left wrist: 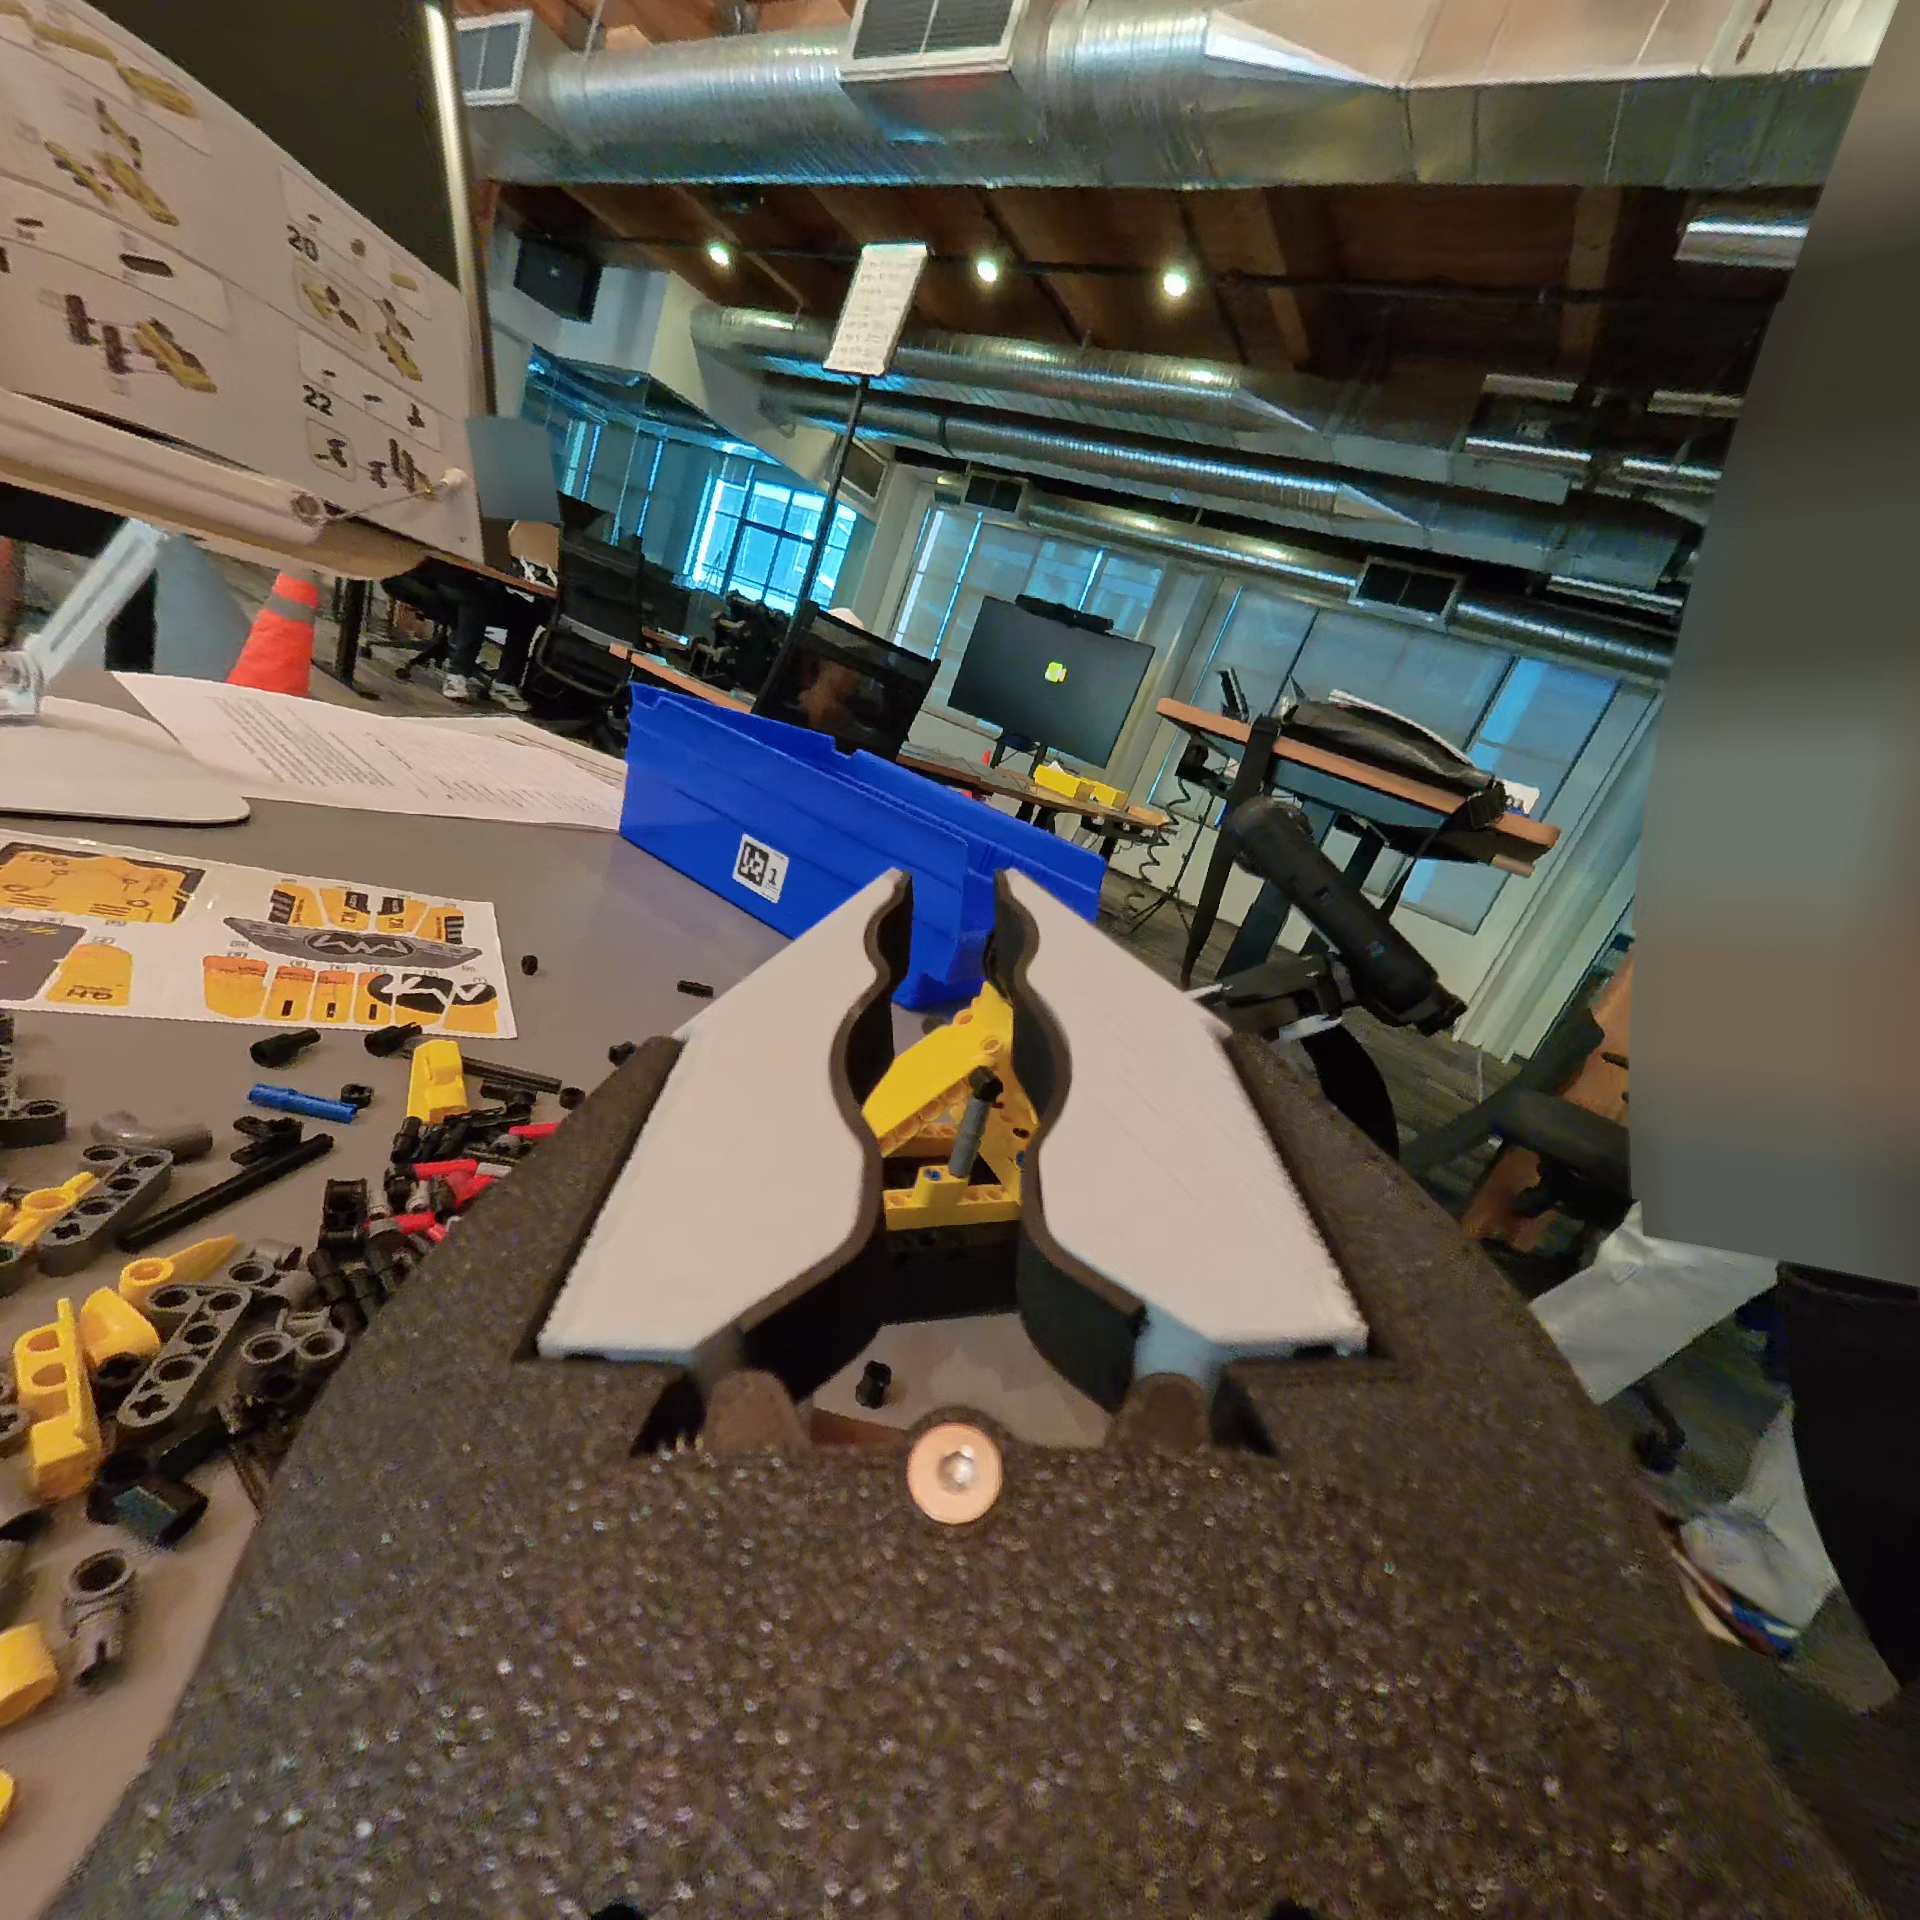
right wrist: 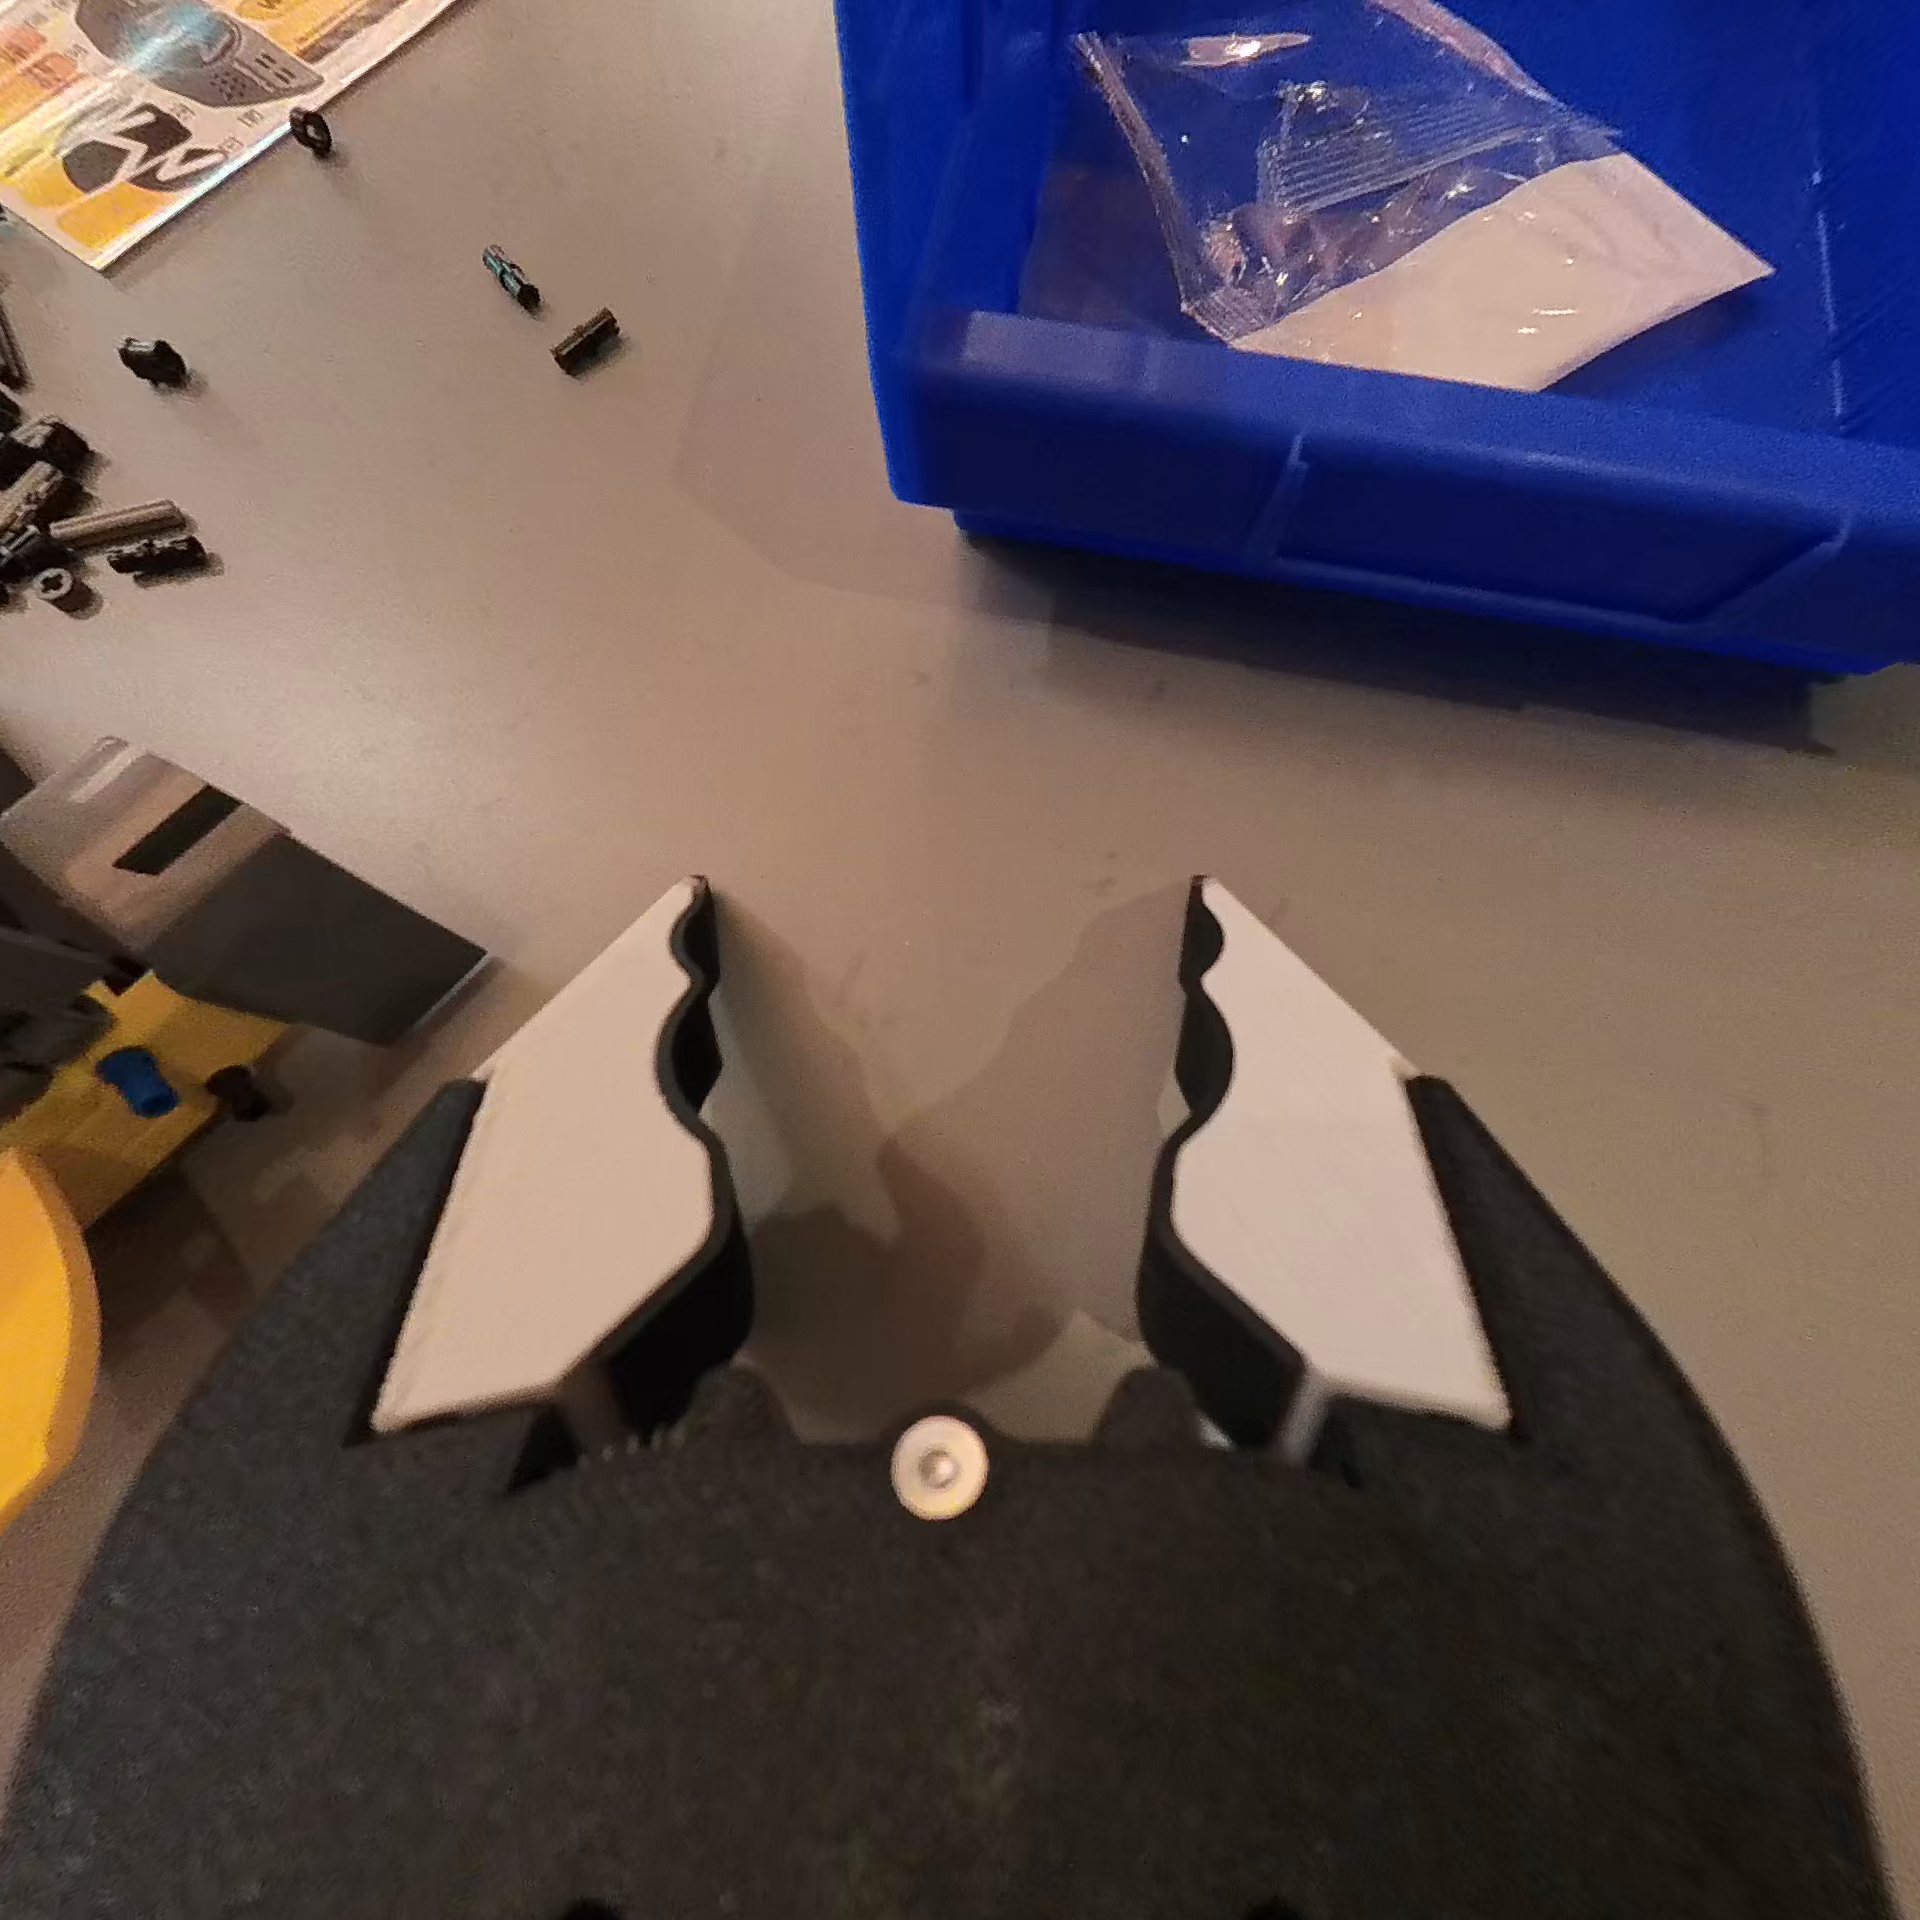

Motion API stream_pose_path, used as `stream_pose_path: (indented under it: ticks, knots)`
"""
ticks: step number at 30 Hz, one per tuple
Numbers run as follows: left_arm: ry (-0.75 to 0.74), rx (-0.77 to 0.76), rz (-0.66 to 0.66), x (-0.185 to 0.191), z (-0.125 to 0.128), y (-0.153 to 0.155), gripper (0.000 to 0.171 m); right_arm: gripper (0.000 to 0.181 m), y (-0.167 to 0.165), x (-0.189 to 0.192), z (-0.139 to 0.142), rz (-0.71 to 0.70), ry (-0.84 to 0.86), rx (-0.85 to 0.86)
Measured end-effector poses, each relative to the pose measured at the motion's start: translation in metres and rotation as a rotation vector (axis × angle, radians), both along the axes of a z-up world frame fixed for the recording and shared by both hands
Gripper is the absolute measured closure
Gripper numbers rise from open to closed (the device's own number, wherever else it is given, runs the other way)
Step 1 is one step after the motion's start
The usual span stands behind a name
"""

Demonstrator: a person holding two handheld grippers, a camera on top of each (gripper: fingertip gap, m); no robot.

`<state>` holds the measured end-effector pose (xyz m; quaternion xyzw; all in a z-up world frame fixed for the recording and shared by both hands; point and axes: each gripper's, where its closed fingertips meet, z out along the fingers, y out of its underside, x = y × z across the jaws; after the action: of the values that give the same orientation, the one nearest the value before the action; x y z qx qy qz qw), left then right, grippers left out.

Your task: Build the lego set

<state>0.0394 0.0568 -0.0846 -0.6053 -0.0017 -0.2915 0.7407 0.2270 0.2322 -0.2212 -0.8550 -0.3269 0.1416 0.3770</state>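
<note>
Between the fingers of the left gripper, a yellow brick assembly with a dark grey axle standing up out of it — clamped there by the grey fingers pressed in on both sides, tips nearly meeting ahead of it. Just beyond those tips, a blue plastic bin with a small square tag on its side wall. Down to the left, on the grey table, a scatter of loose building parts: yellow beams, black pins, a long black axle, a blue pin, red-tipped pieces. Farther left and ahead, a sticker sheet in yellow and black lying flat, then printed papers, and above them an instruction booklet propped on a stand. Off past the right finger, a black handheld device on a stand beyond the table edge.

At the right gripper, fingers spread wide apart and holding nothing — only bare table between them. Ahead and to the right, the blue plastic bin again, with a clear plastic bag lying inside. Ahead and to the left, a few small black pins well apart from the tips. Close on the left, part of the left gripper and the yellow assembly it carries. Far upper left, a corner of the sticker sheet.
</note>
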Motion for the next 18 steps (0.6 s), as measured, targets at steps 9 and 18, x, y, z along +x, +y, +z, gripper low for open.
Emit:
stream_pose_path:
  ticks: [9, 18]
  knots:
    - [0.011, -0.014, -0.011, 0.0025, -0.0015, 0.0020, 0.157, 0.092, 0.0000, 0.0000, 0.0002, 0.000, 0.000, 0.000]
    - [0.022, -0.004, -0.006, 0.0034, -0.0007, 0.0007, 0.157, 0.092, 0.0000, 0.0001, 0.0003, 0.000, 0.000, 0.000]
